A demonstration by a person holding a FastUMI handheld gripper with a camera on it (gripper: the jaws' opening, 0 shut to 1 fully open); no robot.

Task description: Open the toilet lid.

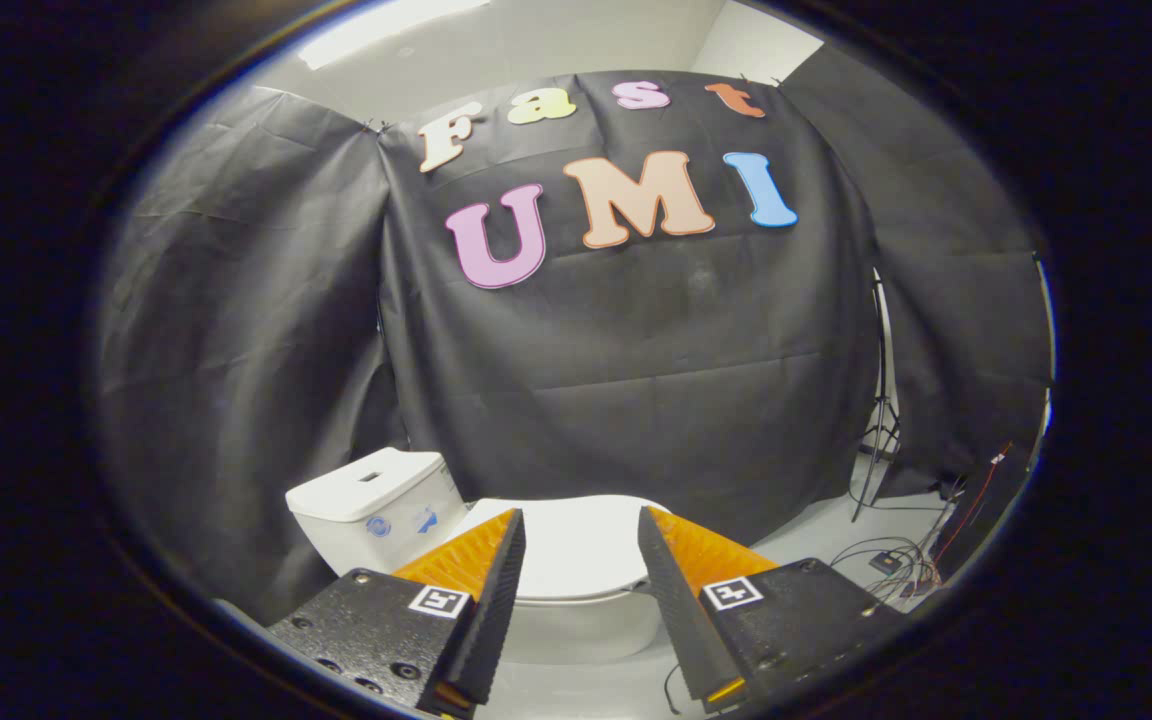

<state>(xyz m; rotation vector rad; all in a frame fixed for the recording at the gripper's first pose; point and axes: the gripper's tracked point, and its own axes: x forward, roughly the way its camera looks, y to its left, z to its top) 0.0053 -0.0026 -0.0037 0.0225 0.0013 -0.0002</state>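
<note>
A white toilet stands on the floor just ahead of my fingers. Its lid (581, 545) lies flat and closed over the bowl (586, 630), showing through the gap between the fingers. The white tank (371, 505) rises behind the bowl, to the left, against the black cloth wall. My gripper (581, 525) is open, with nothing between the fingers, held a little above and in front of the lid without touching it.
Black cloth walls (636, 350) enclose the booth behind the toilet. A light stand (878, 440) rises at the right by the cloth's edge. Loose cables and a small box (896, 565) lie on the pale floor to the right of the toilet.
</note>
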